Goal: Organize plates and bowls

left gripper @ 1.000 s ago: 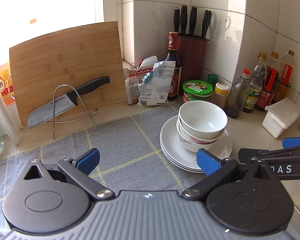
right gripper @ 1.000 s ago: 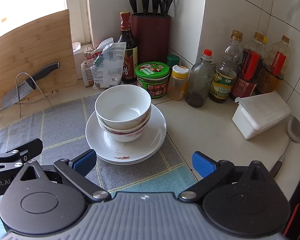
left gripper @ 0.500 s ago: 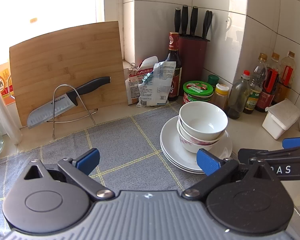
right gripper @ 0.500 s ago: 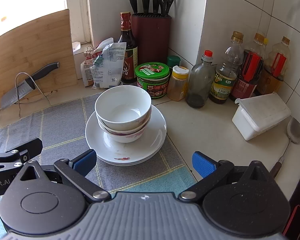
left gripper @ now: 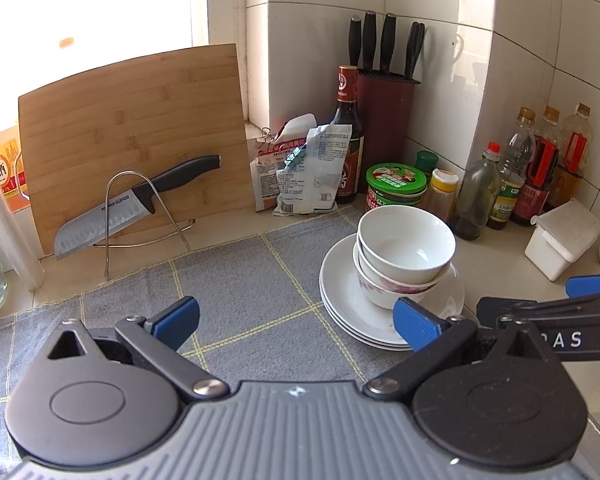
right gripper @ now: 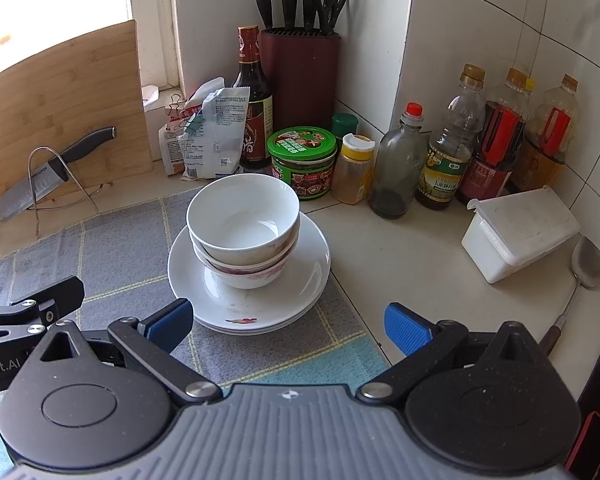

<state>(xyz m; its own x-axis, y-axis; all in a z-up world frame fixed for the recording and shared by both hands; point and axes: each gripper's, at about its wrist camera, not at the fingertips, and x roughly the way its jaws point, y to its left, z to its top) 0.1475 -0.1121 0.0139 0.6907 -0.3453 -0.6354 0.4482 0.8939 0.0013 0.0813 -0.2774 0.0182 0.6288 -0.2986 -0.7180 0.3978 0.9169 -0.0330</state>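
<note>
White bowls [left gripper: 406, 240] are nested on a stack of white plates [left gripper: 340, 300] on the grey checked cloth [left gripper: 240, 292]; the lower bowl has a pink pattern. The same bowls [right gripper: 244, 220] and plates [right gripper: 300, 280] show in the right wrist view. My left gripper [left gripper: 296, 318] is open and empty, hovering over the cloth left of the stack. My right gripper [right gripper: 286, 322] is open and empty just in front of the plates; it also shows at the right edge of the left wrist view [left gripper: 548, 312].
A bamboo cutting board [left gripper: 132, 136] and a knife on a wire stand [left gripper: 132, 204] are at the back left. Packets [left gripper: 304, 164], a knife block [right gripper: 300, 68], a green-lidded jar [right gripper: 302, 160], several bottles [right gripper: 444, 152], a white lidded box [right gripper: 516, 236] and a spatula [right gripper: 580, 276] crowd the corner.
Almost nothing: the left wrist view has shifted very slightly, and the bowls and plates have not moved.
</note>
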